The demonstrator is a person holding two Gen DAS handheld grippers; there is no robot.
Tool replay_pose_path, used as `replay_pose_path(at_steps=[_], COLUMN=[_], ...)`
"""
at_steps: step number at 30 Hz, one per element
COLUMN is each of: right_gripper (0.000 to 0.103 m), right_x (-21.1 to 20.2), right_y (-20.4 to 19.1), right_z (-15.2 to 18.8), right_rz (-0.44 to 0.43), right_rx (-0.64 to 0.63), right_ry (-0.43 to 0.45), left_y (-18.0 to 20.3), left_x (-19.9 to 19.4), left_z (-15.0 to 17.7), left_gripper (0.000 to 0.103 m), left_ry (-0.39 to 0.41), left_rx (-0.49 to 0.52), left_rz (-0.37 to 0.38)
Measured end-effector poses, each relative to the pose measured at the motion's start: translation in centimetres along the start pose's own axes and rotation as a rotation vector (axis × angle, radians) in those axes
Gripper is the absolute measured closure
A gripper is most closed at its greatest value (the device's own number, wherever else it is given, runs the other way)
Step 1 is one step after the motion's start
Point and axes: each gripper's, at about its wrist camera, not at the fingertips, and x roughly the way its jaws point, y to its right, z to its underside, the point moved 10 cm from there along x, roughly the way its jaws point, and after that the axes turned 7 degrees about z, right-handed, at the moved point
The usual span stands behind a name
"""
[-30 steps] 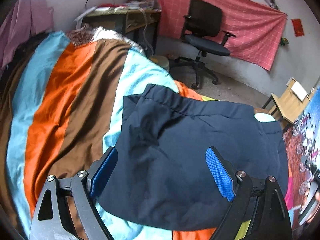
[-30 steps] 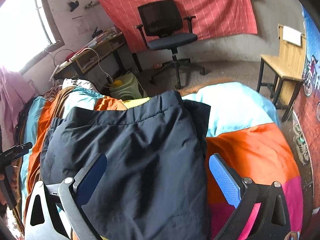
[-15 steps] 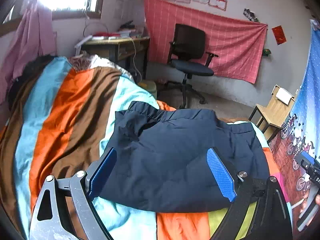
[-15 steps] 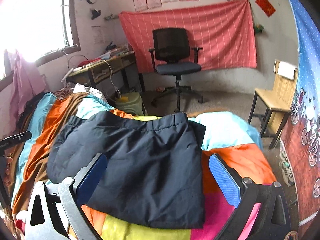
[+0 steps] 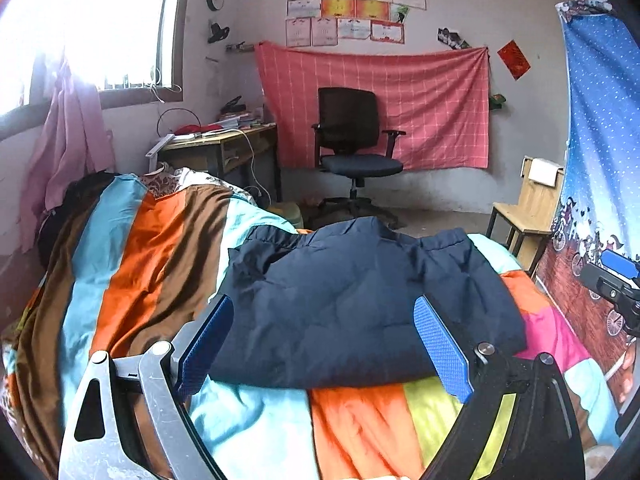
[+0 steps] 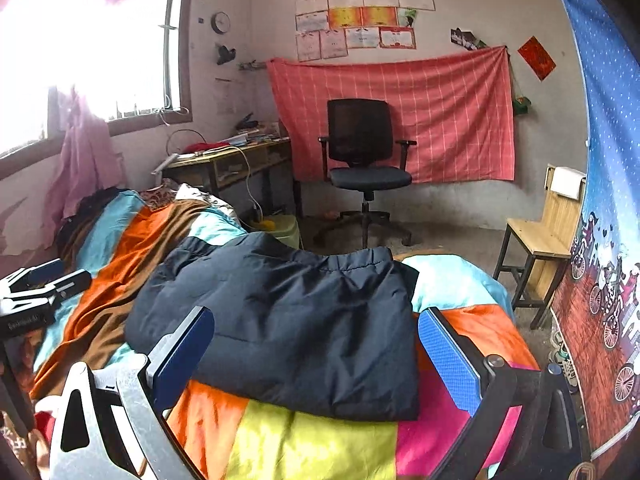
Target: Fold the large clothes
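Folded navy-blue padded garment [image 5: 360, 312] lying flat on the multicoloured striped bedspread [image 5: 132, 264], elasticated edge towards 12 o'clock. Left gripper [image 5: 324, 344], blue-padded jaws spread wide, holding nothing, garment beyond them. Right gripper [image 6: 316, 356], jaws likewise spread and empty. Black swivel office chair [image 6: 364, 160] at 12 o'clock; wooden chair [image 6: 548, 236] at 3 o'clock

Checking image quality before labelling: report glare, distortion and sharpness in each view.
Left wrist view: window blown out white, walls bowed by fisheye, navy garment sharp. Right wrist view: same window glare washes the upper left, dark corner vignetting, garment clear.
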Motion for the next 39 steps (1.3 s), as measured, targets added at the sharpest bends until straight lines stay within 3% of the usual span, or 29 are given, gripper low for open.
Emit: replay_pose_path(at_steps=[10, 15, 17, 24, 39], right_gripper=[0.000, 0.000, 0.000, 0.000, 0.000], right_x=[-5.3, -6.5, -7.1, -8.1, -7.1], right_y=[-1.9, -2.3, -2.4, -2.7, -4.3], right_z=[2.0, 2.8, 3.0, 3.8, 9.2], right_rz=[0.007, 0.012, 0.019, 0.049, 0.038], right_rx=[-0.006, 0.026, 0.025, 0.009, 0.006], right_ry=[0.082, 0.111, 0.130, 0.162, 0.104], left_y=[1.5, 1.9, 1.9, 1.6, 0.7], left_x=[-3.4, -4.2, -4.4, -5.0, -5.5], left_z=[1.6, 2.4, 2.8, 3.7, 9.9], left_gripper=[0.014, 0.013, 0.006, 0.006, 0.002], left_ry=[0.049, 0.061, 0.063, 0.076, 0.009], left_rx=[0.005, 0.031, 0.030, 0.027, -0.032], left_rz=[-0.005, -0.022, -0.025, -0.037, -0.010])
